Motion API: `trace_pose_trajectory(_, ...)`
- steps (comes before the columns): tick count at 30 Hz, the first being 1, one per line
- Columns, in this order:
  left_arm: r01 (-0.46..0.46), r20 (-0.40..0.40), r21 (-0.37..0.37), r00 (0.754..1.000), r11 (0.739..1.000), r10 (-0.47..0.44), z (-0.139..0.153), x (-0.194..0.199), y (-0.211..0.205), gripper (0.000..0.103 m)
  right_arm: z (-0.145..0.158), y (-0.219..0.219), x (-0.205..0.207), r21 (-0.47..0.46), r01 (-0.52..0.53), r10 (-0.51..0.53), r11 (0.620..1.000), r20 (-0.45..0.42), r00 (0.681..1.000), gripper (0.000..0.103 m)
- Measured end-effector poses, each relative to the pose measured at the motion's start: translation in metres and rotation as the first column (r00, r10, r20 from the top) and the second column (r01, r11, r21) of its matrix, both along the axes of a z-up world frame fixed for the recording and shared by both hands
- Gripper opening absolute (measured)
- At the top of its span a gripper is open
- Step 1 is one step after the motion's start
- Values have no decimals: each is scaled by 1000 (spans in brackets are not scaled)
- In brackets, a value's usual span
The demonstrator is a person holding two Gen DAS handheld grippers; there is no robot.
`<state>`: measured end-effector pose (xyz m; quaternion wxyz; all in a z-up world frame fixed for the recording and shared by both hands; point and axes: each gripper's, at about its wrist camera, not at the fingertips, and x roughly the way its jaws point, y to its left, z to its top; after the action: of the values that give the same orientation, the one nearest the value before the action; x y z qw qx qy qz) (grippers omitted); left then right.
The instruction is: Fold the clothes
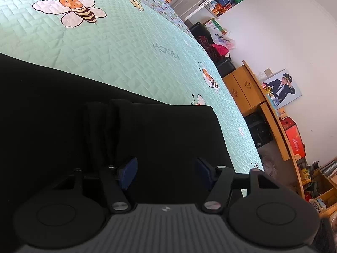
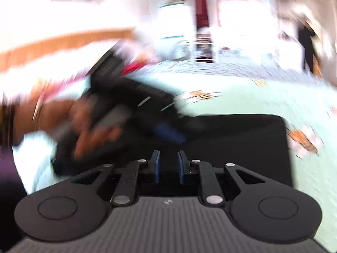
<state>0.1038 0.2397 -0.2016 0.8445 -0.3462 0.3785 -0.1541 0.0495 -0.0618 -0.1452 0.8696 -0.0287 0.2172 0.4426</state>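
- A black garment lies flat on a bed covered by a mint-green quilted bedspread printed with cartoon bees
- In the left wrist view the left gripper hangs over the garment with its blue-padded fingers spread wide apart; black cloth fills the space beneath and between them, and nothing is pinched
- A raised fold of the cloth runs away from the left finger toward the garment's far edge, and the garment's right-hand corner sits ahead of the right finger
- The right wrist view is heavily motion-blurred
- There the right gripper has its blue fingers drawn near each other with a narrow gap between; the gap looks dark, and I cannot tell whether any cloth is caught in it
- The garment's squared edge lies just beyond these fingers on the bedspread
- To the left in that view a person's hand holds the other gripper, its blue pad down at the garment's near-left part
- A wooden cabinet stands beside the bed
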Motion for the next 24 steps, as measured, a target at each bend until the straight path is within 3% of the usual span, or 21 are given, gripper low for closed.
trace_pose_trajectory(3, 0, 10, -3, 1000, 1000, 0, -1, -5, 0, 65, 9, -23, 52, 103, 90, -70, 991, -183, 981, 21)
trace_pose_trajectory(6, 1, 14, 6, 1000, 1000, -1, 0, -7, -2, 64, -8, -27, 117, 139, 168, -106, 976, -372, 922, 16)
trace_pose_trajectory(10, 0, 20, 15, 1000, 1000, 0, 0, -8, -2, 64, -31, -32, 203, 160, 277, -128, 947, -603, 787, 14)
trace_pose_trajectory(11, 0, 21, 17, 1000, 1000, 0, 0, -9, -2, 63, -37, -33, 223, 162, 304, -129, 939, -653, 746, 2)
trace_pose_trajectory(14, -1, 21, 27, 1000, 1000, 0, -1, -9, -3, 62, -67, -40, 226, 184, 362, -110, 914, -746, 657, 2)
trace_pose_trajectory(19, -2, 20, 31, 1000, 1000, 2, 0, -8, -3, 62, -45, -43, 202, 252, 365, -103, 896, -682, 724, 5)
trace_pose_trajectory(21, -2, 17, 39, 1000, 999, 1, 0, -7, -4, 62, -58, -36, 211, 147, 362, -171, 921, -682, 711, 2)
trace_pose_trajectory(23, 2, 13, 53, 1000, 999, -3, 2, -6, -5, 62, -61, -42, 207, 171, 382, -166, 908, -690, 705, 2)
trace_pose_trajectory(24, 5, 11, 61, 1000, 998, -6, 2, -6, -6, 62, -51, -46, 200, 189, 382, -163, 905, -673, 721, 6)
